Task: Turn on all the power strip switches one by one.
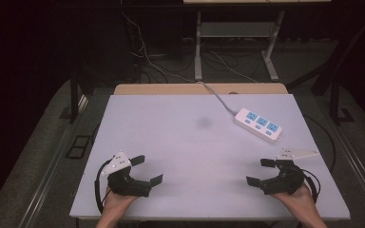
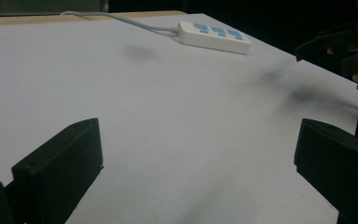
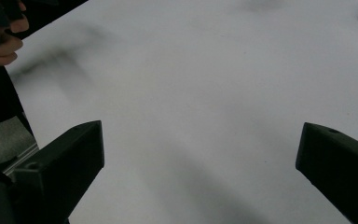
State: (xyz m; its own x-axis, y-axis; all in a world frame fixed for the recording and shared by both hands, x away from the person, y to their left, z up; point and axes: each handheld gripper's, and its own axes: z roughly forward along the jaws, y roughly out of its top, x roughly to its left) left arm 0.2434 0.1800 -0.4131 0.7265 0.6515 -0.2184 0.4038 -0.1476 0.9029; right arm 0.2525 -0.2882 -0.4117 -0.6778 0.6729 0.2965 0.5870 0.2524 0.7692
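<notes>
White plastic with blue sockets, the power strip (image 1: pixel 258 125) lay at the far right of the table (image 1: pixel 185 142), its cable (image 1: pixel 216 96) trailing off the far edge. Well short of the power strip, the left gripper (image 1: pixel 149 169) hovered near the front left corner, jaws spread wide with nothing between them. Nearer the power strip, the right gripper (image 1: pixel 260 171) sat at the front right, equally agape and empty.
</notes>
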